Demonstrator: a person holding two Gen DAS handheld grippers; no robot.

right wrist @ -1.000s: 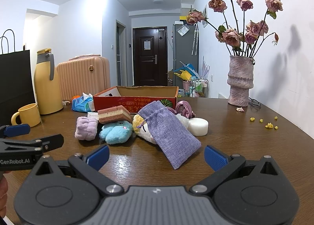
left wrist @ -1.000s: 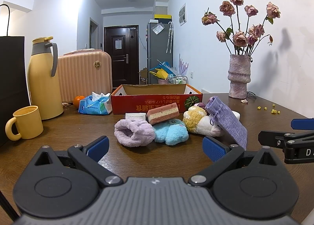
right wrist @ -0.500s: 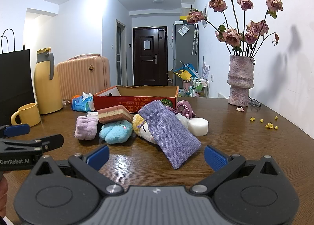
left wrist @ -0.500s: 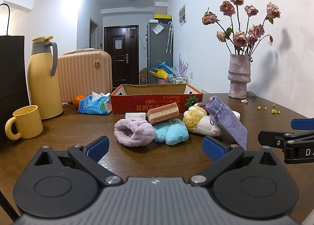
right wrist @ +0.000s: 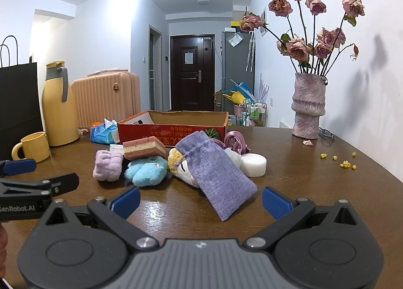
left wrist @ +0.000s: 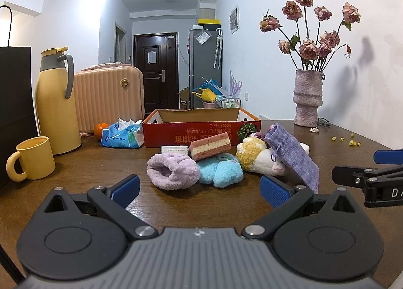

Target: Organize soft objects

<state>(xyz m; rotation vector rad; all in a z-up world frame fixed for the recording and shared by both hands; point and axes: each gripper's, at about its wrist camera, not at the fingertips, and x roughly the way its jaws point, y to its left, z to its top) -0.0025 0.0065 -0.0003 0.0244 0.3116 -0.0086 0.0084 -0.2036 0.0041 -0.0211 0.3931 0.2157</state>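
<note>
From the left wrist camera, the left gripper (left wrist: 199, 188) has its blue pads spread wide with nothing between them. It sits low over the brown wooden table (left wrist: 75, 188), aimed at the heap of soft things. The fluffy lilac rolled cloth (left wrist: 172, 171) is nearest, touching the fuzzy blue plush toy (left wrist: 219, 169). A pink and cream striped sponge block (left wrist: 210, 145) leans on top. Behind waits the red cardboard box (left wrist: 201, 129), likely where they go.

From the right wrist camera, the right gripper (right wrist: 200, 199) is spread wide too and holds nothing. It faces the purple woven drawstring pouch (right wrist: 214, 170), which leans on a yellow and white plush toy (right wrist: 180, 165), so the pouch looks easiest to grab first.
</note>
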